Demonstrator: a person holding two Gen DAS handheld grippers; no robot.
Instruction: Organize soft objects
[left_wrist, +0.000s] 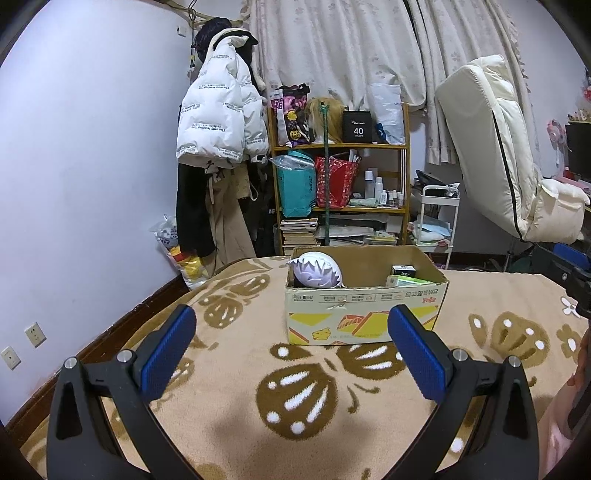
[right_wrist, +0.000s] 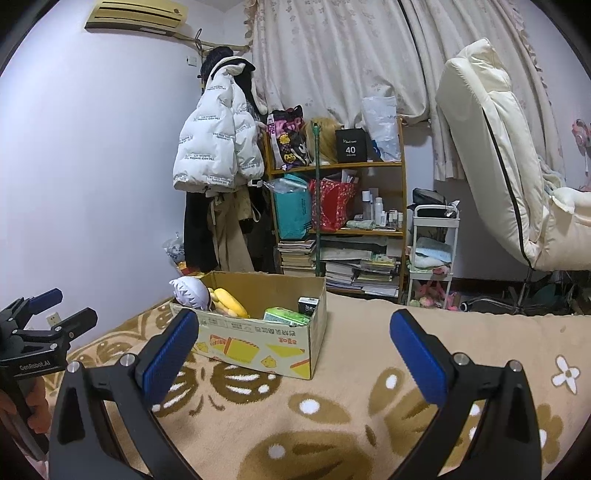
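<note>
An open cardboard box (left_wrist: 364, 317) stands on the tan patterned blanket (left_wrist: 303, 398); it also shows in the right wrist view (right_wrist: 258, 343). Inside it lie a white spiky-haired plush head (left_wrist: 316, 271) (right_wrist: 192, 291), a yellow banana plush (right_wrist: 229, 301), a green pack (right_wrist: 286, 316) and a small black box (right_wrist: 308, 304). My left gripper (left_wrist: 291, 325) is open and empty, a little in front of the box. My right gripper (right_wrist: 293, 328) is open and empty, in front and to the right of the box. The left gripper's fingers (right_wrist: 79, 319) show at the left of the right wrist view.
A wooden shelf (left_wrist: 340, 147) with bags, bottles and stacked books stands behind the bed. A white puffer jacket (left_wrist: 218, 110) hangs to its left. A white trolley (left_wrist: 437, 218) and a cream chair (left_wrist: 495, 155) stand at the right.
</note>
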